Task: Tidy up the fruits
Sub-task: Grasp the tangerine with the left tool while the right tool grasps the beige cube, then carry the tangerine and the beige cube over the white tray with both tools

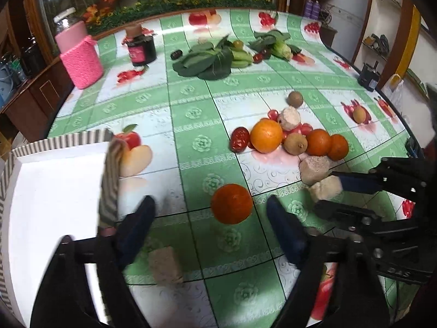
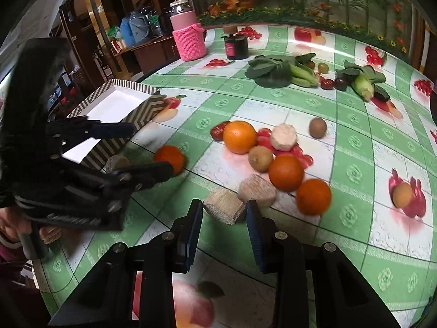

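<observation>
Between spread left gripper (image 1: pixel 210 218), orange (image 1: pixel 231 203), untouched

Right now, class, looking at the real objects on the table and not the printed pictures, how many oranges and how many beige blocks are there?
oranges: 4
beige blocks: 4
Total: 8

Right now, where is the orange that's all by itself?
The lone orange sits on the tablecloth between the open left gripper fingers, in front of the striped box. The fruit pile lies beyond it.
</observation>
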A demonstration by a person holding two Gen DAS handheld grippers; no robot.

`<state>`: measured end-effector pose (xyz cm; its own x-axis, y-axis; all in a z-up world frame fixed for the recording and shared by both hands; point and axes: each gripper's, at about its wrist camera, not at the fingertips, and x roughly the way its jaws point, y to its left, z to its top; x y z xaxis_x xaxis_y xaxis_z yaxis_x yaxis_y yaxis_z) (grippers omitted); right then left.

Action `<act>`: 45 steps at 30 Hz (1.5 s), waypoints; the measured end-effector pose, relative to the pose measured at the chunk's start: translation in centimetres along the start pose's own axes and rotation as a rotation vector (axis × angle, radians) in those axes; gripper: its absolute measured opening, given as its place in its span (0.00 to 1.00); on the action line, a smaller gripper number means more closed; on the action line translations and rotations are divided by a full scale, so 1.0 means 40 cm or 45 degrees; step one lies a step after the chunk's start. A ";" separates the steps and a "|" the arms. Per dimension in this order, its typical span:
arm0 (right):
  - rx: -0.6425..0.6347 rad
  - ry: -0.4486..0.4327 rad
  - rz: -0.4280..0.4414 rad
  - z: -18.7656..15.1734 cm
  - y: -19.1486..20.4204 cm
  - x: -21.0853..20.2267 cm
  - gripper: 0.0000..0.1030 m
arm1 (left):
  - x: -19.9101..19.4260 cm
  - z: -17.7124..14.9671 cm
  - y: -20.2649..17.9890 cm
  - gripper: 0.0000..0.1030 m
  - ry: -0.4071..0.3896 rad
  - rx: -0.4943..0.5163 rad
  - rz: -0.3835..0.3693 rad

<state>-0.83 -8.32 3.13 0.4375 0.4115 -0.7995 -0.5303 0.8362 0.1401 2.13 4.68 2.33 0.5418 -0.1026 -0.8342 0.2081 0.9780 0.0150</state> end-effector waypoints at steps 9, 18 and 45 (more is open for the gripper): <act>0.000 -0.004 0.018 0.000 0.014 -0.003 0.33 | 0.013 -0.013 0.003 0.28 0.044 -0.020 -0.071; -0.054 -0.022 0.101 0.050 0.092 -0.016 0.32 | -0.088 -0.017 0.092 0.28 -0.022 -0.121 -0.043; -0.302 0.031 0.254 0.262 0.387 0.174 0.32 | -0.091 -0.072 0.445 0.29 0.029 -0.422 0.241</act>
<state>1.61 11.31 5.85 0.2917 0.5474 -0.7844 -0.7599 0.6307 0.1575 1.51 22.98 4.03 0.5267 0.0859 -0.8457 -0.1707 0.9853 -0.0063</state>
